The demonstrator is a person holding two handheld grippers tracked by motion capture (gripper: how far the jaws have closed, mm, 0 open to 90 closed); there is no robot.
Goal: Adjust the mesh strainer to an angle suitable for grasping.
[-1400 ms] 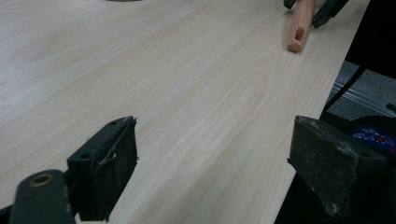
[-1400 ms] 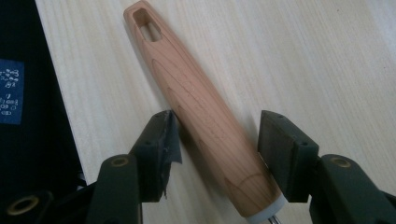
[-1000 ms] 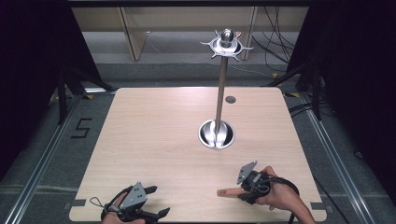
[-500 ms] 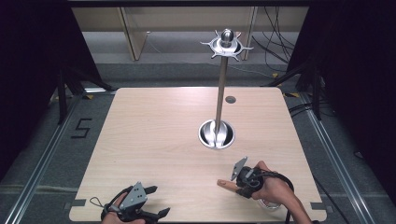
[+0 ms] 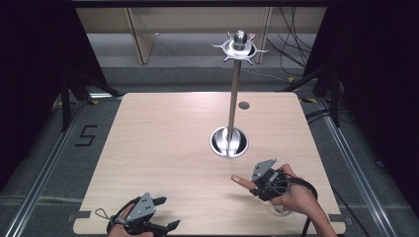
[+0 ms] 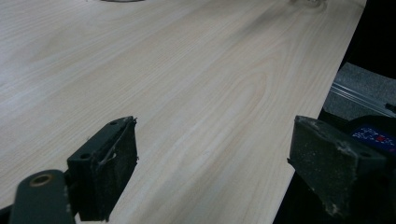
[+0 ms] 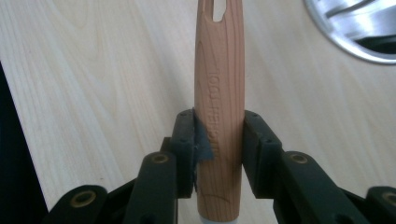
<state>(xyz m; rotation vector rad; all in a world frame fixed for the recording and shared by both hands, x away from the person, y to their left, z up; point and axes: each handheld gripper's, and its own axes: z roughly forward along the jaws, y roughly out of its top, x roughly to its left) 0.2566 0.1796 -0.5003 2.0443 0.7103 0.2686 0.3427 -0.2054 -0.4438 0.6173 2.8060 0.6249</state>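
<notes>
One wooden handle (image 7: 218, 107) is in play, clamped between the pads of the right hand-held gripper (image 5: 260, 183). Its jaws have just been closing and now press on both sides of the handle, which has a slot cut near its far end and faint lettering along its length. In the high view the handle (image 5: 242, 180) pokes out leftward from the gripper, just above the table (image 5: 163, 143), near the front right part of the top. A pale part shows at the handle's near end in the right gripper view, too little to name.

There are two hand-held grippers. The left hand-held gripper (image 5: 157, 213) sits at the front left edge of the table, its jaws spread wide with nothing between them; in the left gripper view its pads (image 6: 109, 168) frame bare wood and the table's edge runs just beside the right pad.

One metal stand (image 5: 234, 94) rises from a round shiny base (image 5: 229, 142) right of the table's centre, topped by a ring with small prongs (image 5: 239, 48). The base lies near the held handle but apart from it. One small round dark spot (image 5: 243, 105) lies behind the stand.

The left half and the middle of the table are open wood, giving wide room; the right hand works close to the front right corner.
</notes>
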